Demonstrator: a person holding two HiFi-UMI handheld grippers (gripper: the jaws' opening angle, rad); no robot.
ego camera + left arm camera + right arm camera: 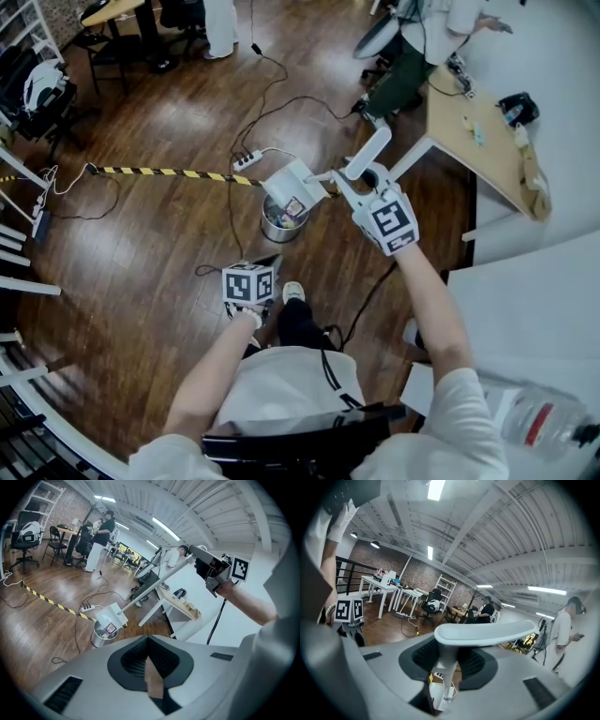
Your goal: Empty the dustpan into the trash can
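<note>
A white dustpan (292, 182) hangs tilted over the round metal trash can (275, 228), mouth down toward it. Its long white handle (367, 155) sits in my right gripper (349, 181), which is shut on the grip (487, 632); the pan (439, 699) shows below the jaws. From the left gripper view the dustpan (110, 615) covers the can's far rim (101, 637), and a small printed packet (110, 629) lies at the can's mouth. My left gripper (262, 264) stays low near my body, jaws together (149, 641) with nothing in them.
Yellow-black tape (159, 172) runs across the wood floor, with a power strip (247, 160) and cables behind the can. A wooden desk (473, 141) stands right. Office chairs (42, 89) and people (101, 538) are farther back. My shoe (293, 292) is near the can.
</note>
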